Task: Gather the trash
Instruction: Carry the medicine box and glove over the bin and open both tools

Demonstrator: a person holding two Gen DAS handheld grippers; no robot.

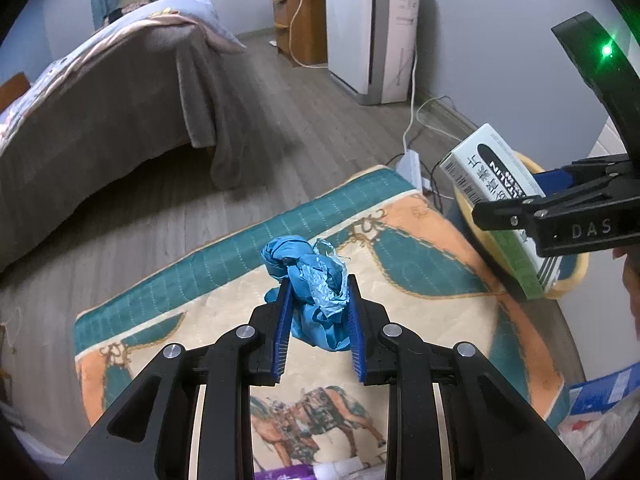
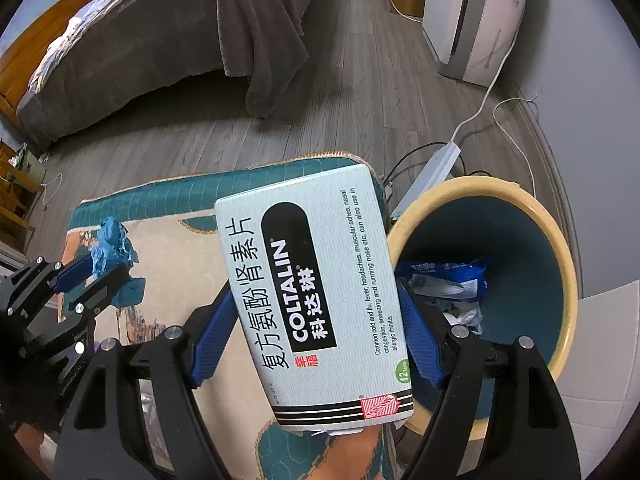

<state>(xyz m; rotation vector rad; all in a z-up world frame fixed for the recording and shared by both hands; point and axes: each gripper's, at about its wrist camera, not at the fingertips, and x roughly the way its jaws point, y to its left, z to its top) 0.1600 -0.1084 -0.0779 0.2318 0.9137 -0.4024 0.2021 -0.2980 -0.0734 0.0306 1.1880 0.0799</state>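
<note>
On right tool [image 2: 316, 316]: COLTALIN box [image 2: 316, 296]

The left wrist camera sits just behind the left hand-held gripper [image 1: 318, 304], looking steeply down along its fingers at the patterned cloth [image 1: 224, 304] close below; the bed [image 1: 120, 112] fills the upper left and the floor [image 1: 280, 120] the middle. The right wrist camera looks down more steeply from behind the right hand-held gripper [image 2: 316, 320], very near the medicine box [image 2: 316, 292]. Both views share the cloth, bed, floor, bin [image 2: 560, 264] and white appliance [image 1: 368, 36], and each shows the other gripper at its edge.
</note>
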